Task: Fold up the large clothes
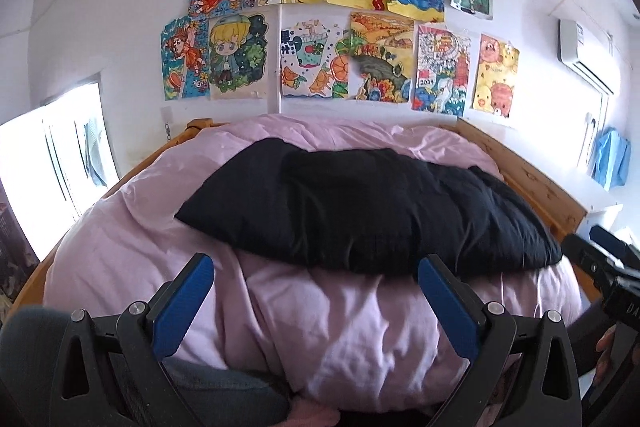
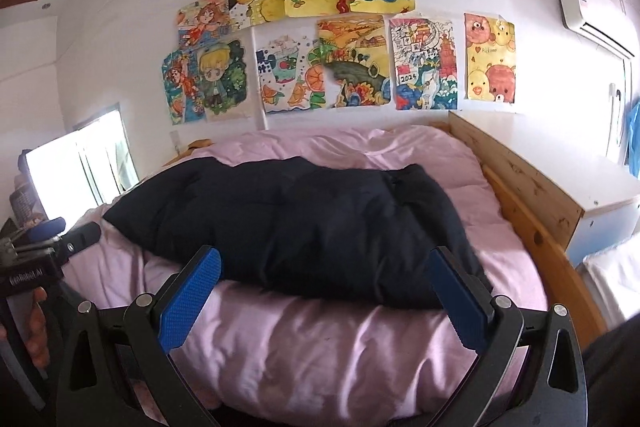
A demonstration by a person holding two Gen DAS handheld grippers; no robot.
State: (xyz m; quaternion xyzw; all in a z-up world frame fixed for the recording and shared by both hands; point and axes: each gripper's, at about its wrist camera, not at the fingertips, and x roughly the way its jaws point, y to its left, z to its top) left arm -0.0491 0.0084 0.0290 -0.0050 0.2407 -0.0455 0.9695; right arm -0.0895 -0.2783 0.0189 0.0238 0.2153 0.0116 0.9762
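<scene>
Left hand-held gripper (image 1: 316, 283) and right hand-held gripper (image 2: 326, 277) both wide open, empty — folded black garment (image 1: 360, 207) just beyond, on pink duvet (image 1: 320, 327)

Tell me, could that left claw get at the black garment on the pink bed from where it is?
Probably yes. The left gripper is open and holds nothing, and only bare pink duvet lies between it and the near edge of the black garment. Nothing blocks the way.
</scene>
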